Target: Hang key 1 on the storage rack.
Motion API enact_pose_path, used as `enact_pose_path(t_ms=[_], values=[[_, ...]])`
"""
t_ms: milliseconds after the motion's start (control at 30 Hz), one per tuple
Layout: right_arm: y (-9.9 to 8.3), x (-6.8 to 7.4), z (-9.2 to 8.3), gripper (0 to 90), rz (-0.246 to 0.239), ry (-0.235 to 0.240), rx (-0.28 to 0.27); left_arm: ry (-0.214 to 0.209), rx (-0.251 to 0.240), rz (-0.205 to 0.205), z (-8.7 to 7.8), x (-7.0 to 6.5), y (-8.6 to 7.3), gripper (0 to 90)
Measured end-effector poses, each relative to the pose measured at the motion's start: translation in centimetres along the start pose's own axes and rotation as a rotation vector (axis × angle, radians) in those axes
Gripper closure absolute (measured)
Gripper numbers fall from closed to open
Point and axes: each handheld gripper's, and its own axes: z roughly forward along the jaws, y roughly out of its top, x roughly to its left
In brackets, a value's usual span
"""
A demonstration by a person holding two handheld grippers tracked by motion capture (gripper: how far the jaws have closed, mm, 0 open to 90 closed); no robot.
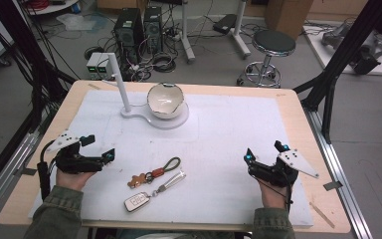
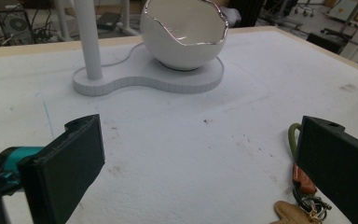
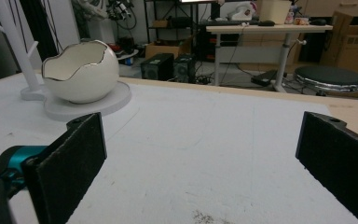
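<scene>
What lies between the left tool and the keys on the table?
Nothing: in the high view the stretch of white mat between the left tool and the keys is bare.

High view overhead; gripper views low, sharing bowl (image 2: pixel 184 35)

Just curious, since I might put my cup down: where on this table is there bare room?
The widest bare patch lies between the egg-shaped bowl on its stand and the right gripper. Another strip runs between the stand's pole and the left gripper. It is crowded front and centre, around the key bunch.
</scene>
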Motion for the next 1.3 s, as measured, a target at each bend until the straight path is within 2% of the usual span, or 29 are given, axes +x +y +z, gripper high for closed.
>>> enact_pose_path(t_ms=[367,733,1100,1300], values=[[0.0,0.0,0.0,0.4,0.002,0.002,0.002,-0.059,0.063,0.034,1.2,-1.4,0.2,1.8],[0.0,0.1,0.0,0.4,-0.005,0.004,0.004,-0.1,0.133,0.065,2.1,-2.5,0.4,1.8],[-0.1,0.2,0.1,0.4,0.0,0.009,0.01,-0.146,0.231,0.107,3.8,-3.8,-0.1,1.8],[-0.1,0.2,0.2,0.4,-0.001,0.013,0.014,-0.165,0.258,0.124,4.5,-4.5,-0.3,1.8]])
